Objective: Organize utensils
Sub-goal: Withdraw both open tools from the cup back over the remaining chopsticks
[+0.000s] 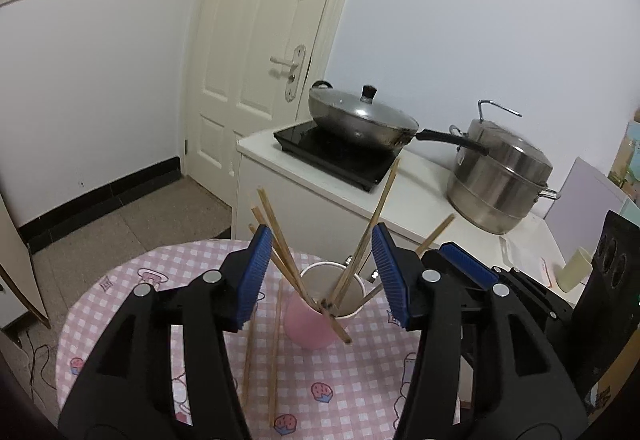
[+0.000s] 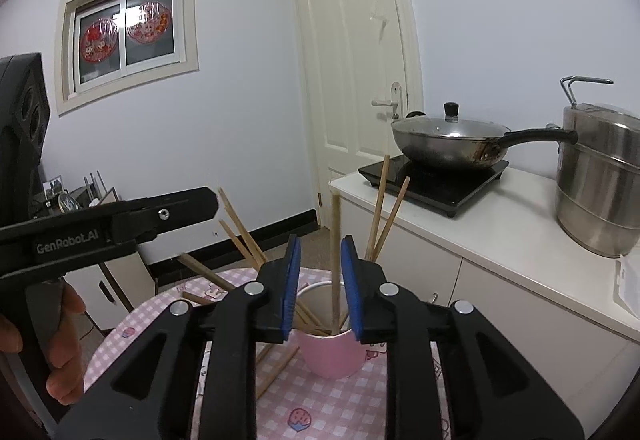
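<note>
A pink cup [image 1: 308, 328] stands on the pink checked tablecloth [image 1: 352, 380] and holds several wooden chopsticks [image 1: 368, 232]. Two more chopsticks [image 1: 274, 356] lie flat on the cloth left of the cup. My left gripper [image 1: 320, 272] is open and empty, its jaws spread wide above the cup. My right gripper [image 2: 320, 288] is partly open above the cup [image 2: 334, 354]; one upright chopstick [image 2: 335, 260] stands between its blue pads, apart from both, with its lower end in the cup. The right gripper also shows in the left wrist view [image 1: 472, 268].
A white counter [image 1: 416, 196] behind the table carries a black induction hob [image 1: 340, 156] with a lidded wok [image 1: 360, 116], a steel steamer pot [image 1: 500, 176] and a pale cup [image 1: 574, 268]. A white door [image 1: 256, 52] is behind. The left gripper's body [image 2: 100, 224] crosses the right wrist view.
</note>
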`<state>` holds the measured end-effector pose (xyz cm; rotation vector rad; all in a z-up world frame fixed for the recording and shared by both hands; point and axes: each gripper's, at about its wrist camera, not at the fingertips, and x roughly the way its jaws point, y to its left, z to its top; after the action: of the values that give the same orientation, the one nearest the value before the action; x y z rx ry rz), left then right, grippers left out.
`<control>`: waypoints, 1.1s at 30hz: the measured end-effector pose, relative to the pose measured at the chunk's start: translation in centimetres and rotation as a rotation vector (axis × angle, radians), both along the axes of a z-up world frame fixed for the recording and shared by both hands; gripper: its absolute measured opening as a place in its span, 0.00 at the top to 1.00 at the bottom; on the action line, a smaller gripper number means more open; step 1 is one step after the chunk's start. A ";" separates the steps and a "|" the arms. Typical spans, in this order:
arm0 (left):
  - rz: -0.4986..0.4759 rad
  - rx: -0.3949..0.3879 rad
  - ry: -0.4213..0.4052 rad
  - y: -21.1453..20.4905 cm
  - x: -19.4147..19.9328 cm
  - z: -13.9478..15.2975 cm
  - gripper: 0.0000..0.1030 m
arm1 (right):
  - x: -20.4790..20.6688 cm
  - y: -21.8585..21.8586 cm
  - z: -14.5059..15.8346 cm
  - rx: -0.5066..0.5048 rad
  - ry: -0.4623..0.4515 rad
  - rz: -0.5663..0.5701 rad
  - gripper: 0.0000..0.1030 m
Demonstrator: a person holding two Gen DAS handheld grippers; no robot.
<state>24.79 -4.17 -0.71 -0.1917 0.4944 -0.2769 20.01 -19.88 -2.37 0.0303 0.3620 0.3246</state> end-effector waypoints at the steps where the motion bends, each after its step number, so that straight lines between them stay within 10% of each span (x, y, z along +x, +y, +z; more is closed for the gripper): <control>1: 0.001 0.003 -0.006 0.2 -0.5 0.3 0.49 | -0.3 0.1 0.2 0.003 -0.004 -0.001 0.79; 16: 0.061 0.095 0.002 5.5 -6.8 -2.3 0.41 | -4.8 2.2 -2.0 0.045 0.063 0.011 0.72; 33: -0.031 0.145 0.370 5.7 -1.5 -17.0 0.43 | -2.4 5.7 -12.8 0.043 0.364 -0.007 0.72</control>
<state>23.29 1.57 -17.72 -0.0938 0.8819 -0.2350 17.65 -14.23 -15.15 0.1338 0.7158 0.3198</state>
